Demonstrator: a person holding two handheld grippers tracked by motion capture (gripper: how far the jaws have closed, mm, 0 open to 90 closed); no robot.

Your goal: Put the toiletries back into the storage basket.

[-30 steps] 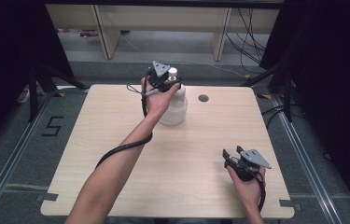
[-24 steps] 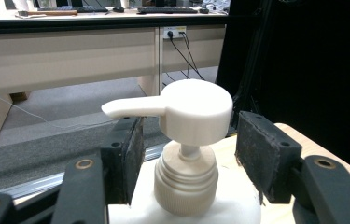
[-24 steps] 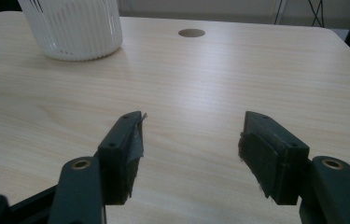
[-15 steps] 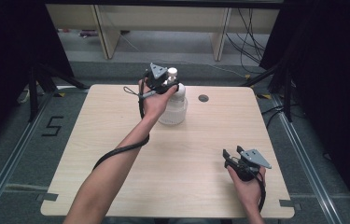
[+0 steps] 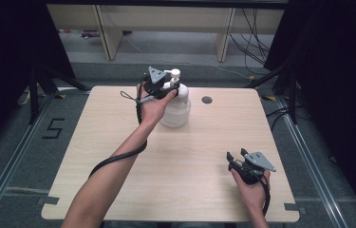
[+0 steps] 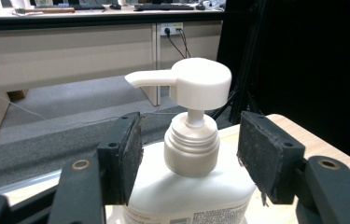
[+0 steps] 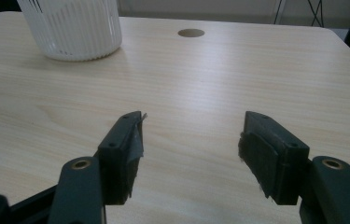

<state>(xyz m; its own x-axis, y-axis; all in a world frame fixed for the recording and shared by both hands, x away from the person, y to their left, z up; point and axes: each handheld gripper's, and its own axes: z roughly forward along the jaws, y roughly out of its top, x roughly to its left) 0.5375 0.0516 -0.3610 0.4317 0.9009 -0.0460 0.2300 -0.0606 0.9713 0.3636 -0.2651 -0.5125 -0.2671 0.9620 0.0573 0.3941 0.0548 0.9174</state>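
Bottle: white plastic pump bottle with a ribbed lower wall [image 5: 175, 105], upright on the far middle of the pale wooden table [image 5: 118, 142]; printed label partly seen low on its shoulder in the left gripper view.
Pump head: round white plastic pump head [image 6: 200, 83] on a thin stem above a threaded white collar [image 6: 191, 147]; spout pointing left in the left gripper view.
Left gripper: black two-jaw left gripper with a grey three-cornered plate on top [image 5: 162, 88], held at the neck of the bottle, up off the table.
Left jaws: spread wide, one pad on each side of the collar, a clear gap between each pad and the collar; nothing gripped.
Left hand: wrapped around the gripper body just beside the bottle's shoulder; forearm reaching diagonally across the table, black cable [image 5: 118, 156] looped around it.
Right gripper: black two-jaw right gripper with its own grey plate [image 5: 242, 164], near the table's near right corner, well apart from the bottle.
Right jaws: wide apart and empty, bare tabletop between them; touching the table or just above it, cannot tell.
Right gripper view: ribbed base of the bottle [image 7: 70, 29] at upper left, standing flat on the wood.
Table hole: small round dark hole in the tabletop [image 5: 207, 99], just right of the bottle, near the far edge.
Surroundings: grey floor around the table, pale wooden shelving [image 5: 166, 23] beyond the far edge.
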